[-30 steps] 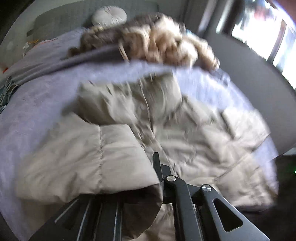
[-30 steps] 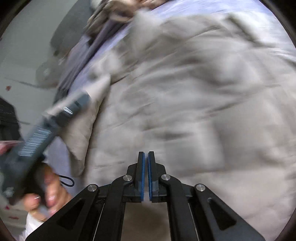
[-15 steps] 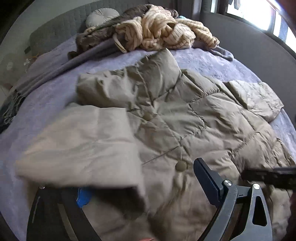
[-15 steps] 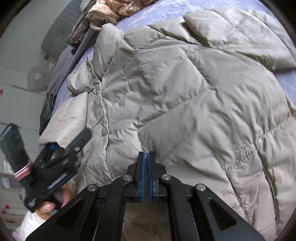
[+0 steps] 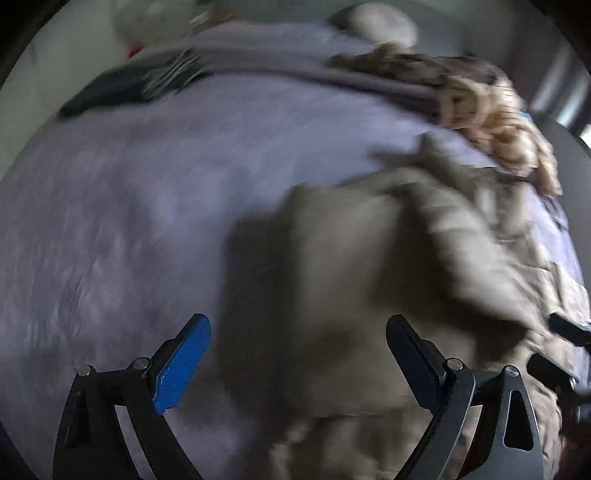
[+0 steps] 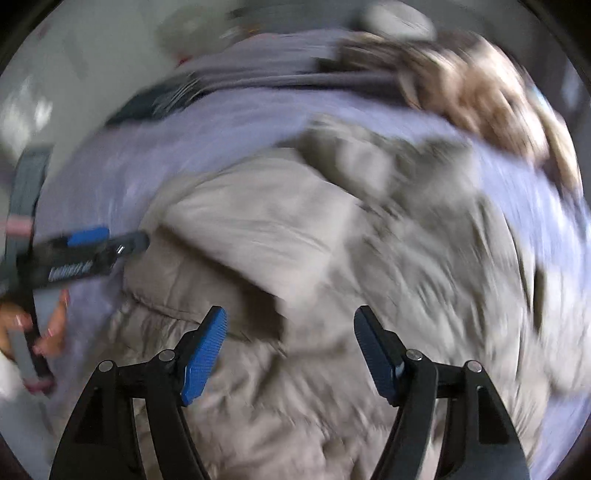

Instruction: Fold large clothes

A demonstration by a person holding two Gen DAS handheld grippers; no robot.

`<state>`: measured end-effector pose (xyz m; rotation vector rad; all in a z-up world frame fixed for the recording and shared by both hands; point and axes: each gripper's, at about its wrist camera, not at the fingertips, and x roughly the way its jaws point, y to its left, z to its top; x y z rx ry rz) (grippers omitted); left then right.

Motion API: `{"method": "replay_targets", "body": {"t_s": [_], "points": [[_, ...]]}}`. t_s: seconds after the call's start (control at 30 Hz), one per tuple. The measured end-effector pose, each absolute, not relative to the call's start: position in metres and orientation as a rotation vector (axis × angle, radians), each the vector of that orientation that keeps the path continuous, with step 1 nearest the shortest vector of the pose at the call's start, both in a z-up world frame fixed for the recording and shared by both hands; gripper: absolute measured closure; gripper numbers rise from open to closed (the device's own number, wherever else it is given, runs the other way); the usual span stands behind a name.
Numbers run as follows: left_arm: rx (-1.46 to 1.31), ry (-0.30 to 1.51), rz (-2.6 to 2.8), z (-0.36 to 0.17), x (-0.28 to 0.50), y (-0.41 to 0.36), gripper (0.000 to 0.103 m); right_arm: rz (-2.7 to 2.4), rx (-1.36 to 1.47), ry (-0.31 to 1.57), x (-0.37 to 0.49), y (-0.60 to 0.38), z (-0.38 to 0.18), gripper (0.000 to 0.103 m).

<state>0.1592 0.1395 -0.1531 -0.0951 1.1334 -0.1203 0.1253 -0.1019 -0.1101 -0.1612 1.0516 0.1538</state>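
A beige quilted puffer jacket (image 6: 369,258) lies spread on a lavender bed cover (image 6: 192,147), one sleeve (image 6: 258,229) folded over its front. Both views are motion-blurred. My right gripper (image 6: 291,336) is open and empty above the jacket's lower part. My left gripper (image 5: 297,343) is open and empty at the jacket's (image 5: 369,277) left edge, over the bed cover (image 5: 129,221). The left gripper also shows in the right wrist view (image 6: 107,243), beside the folded sleeve.
A heap of tan and brown knitted clothes (image 5: 491,110) lies at the far right of the bed, also in the right wrist view (image 6: 480,92). A dark fringed scarf (image 5: 140,85) lies at the far left. A round cushion (image 5: 373,22) rests at the headboard.
My left gripper has let go of the sleeve, which now lies folded on the jacket, and has swung left. My right gripper has opened. Both cameras are moving fast.
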Motion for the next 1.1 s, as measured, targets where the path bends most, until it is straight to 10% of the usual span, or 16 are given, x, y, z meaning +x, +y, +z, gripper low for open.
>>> {"method": "replay_targets", "body": {"t_s": [0.23, 0.33, 0.47, 0.6, 0.7, 0.73, 1.1], "points": [[-0.046, 1.171, -0.044, -0.195, 0.164, 0.133, 0.007, 0.071, -0.463, 0.996, 0.158, -0.064, -0.134, 0.031], [-0.039, 1.156, -0.039, -0.197, 0.164, 0.132, 0.007, -0.011, -0.268, 0.971, 0.158, -0.108, -0.119, 0.073], [0.000, 1.150, -0.029, -0.189, 0.168, 0.136, 0.009, -0.041, 0.155, 1.005, 0.151, -0.184, -0.115, 0.076], [-0.073, 1.104, -0.068, -0.163, 0.185, 0.141, 0.066, -0.038, 0.480, 1.035, 0.138, -0.243, -0.129, 0.076], [-0.088, 1.070, -0.121, -0.152, 0.209, 0.135, 0.066, -0.049, 0.637, 1.009, 0.135, -0.269, -0.135, 0.080], [-0.073, 1.063, -0.137, -0.152, 0.215, 0.128, 0.066, -0.057, 0.676, 0.994, 0.134, -0.275, -0.136, 0.096], [0.053, 1.124, -0.123, -0.196, 0.209, 0.083, 0.066, -0.157, 0.751, 1.058, 0.079, -0.304, -0.171, 0.097]]}}
